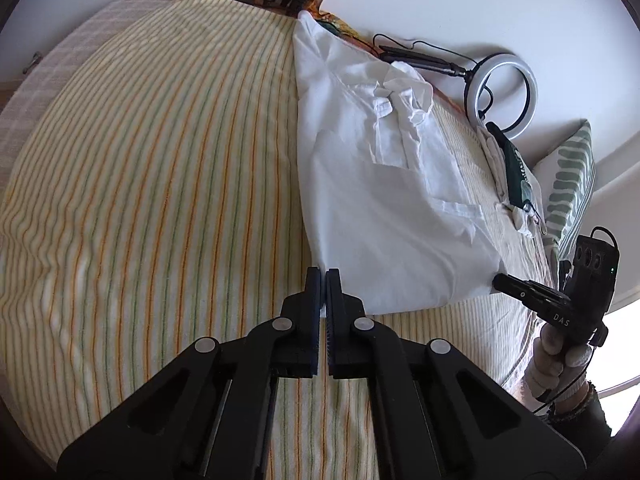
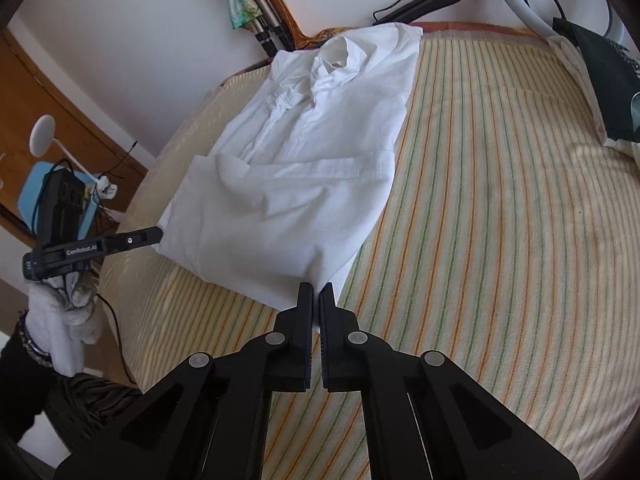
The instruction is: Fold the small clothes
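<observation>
White cotton shirt (image 1: 384, 200) lies on the striped bed cover (image 1: 160, 184) in the left wrist view, already doubled on itself, collar toward the wall and its folded near edge toward us; we judge one fold done and the near hem taken up for the next. Left hand-held gripper (image 1: 323, 276) has its jaws pressed together right at the shirt's near-left corner; a sliver of white shows low between the jaws, so we read it as pinching that corner, though the bite is small. Right hand-held gripper (image 1: 505, 282) comes in from the right in a gloved hand (image 1: 560, 354), its tip against the shirt's near-right corner, so the two hold opposite ends of one edge, which would keep the hem straight when lifted. Ring light (image 1: 502, 94) lies by the wall, a dark green garment (image 1: 518, 176) and a patterned pillow (image 1: 576, 184) sit beyond the shirt, well apart from it. Right wrist view: the same shirt (image 2: 296, 168) sits toward the far left of the bed cover (image 2: 500, 200), with bare stripes to its right, room enough for a fold. Right hand-held gripper (image 2: 316, 292) shows jaws drawn together over the nearest corner, white cloth running between them; we take it as nipped. Left hand-held gripper (image 2: 154, 235) reaches in from the left, tip touching the other corner, gloved hand (image 2: 60, 320) below it. Both point steeply down, which suits picking a thin edge off soft bedding. Risk, as we judge it: such shallow pinches may slip once the cloth is raised.
</observation>
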The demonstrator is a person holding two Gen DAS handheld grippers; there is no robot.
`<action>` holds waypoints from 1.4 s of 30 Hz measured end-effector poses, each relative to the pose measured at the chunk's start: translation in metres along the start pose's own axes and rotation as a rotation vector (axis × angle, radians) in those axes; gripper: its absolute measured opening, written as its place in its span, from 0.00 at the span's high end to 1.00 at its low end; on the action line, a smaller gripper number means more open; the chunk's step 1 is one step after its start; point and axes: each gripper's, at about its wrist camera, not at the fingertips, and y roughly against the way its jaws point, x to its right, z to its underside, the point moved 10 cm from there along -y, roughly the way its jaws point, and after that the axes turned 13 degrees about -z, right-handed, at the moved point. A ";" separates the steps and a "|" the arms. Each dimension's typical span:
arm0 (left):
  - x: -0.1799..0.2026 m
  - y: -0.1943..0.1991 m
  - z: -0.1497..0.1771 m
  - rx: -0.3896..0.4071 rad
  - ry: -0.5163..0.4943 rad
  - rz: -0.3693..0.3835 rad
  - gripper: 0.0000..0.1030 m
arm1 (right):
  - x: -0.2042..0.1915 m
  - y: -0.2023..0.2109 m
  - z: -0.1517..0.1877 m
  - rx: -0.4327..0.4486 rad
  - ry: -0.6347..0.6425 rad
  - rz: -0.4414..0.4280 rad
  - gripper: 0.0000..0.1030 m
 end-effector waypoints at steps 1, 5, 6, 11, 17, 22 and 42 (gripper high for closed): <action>-0.003 -0.001 0.001 0.004 -0.002 -0.020 1.00 | 0.002 0.003 0.001 -0.001 0.008 0.009 0.99; -0.006 -0.022 0.016 -0.034 -0.046 -0.080 1.00 | 0.019 -0.014 0.016 -0.072 0.004 0.085 0.99; -0.005 -0.022 0.016 -0.027 -0.054 -0.086 1.00 | 0.018 -0.016 0.016 -0.069 0.019 0.095 0.98; -0.009 0.007 -0.006 0.097 -0.072 -0.165 1.00 | 0.020 0.006 0.003 -0.039 0.069 0.175 0.90; 0.052 0.018 -0.017 0.164 -0.197 -0.046 1.00 | -0.013 0.011 -0.022 0.057 0.162 0.077 0.88; 0.102 -0.017 -0.013 0.089 -0.271 0.004 1.00 | -0.027 -0.031 -0.029 -0.013 0.230 0.051 0.88; 0.041 -0.022 -0.124 0.178 -0.158 -0.122 0.95 | 0.043 0.007 -0.099 0.108 0.022 0.042 0.61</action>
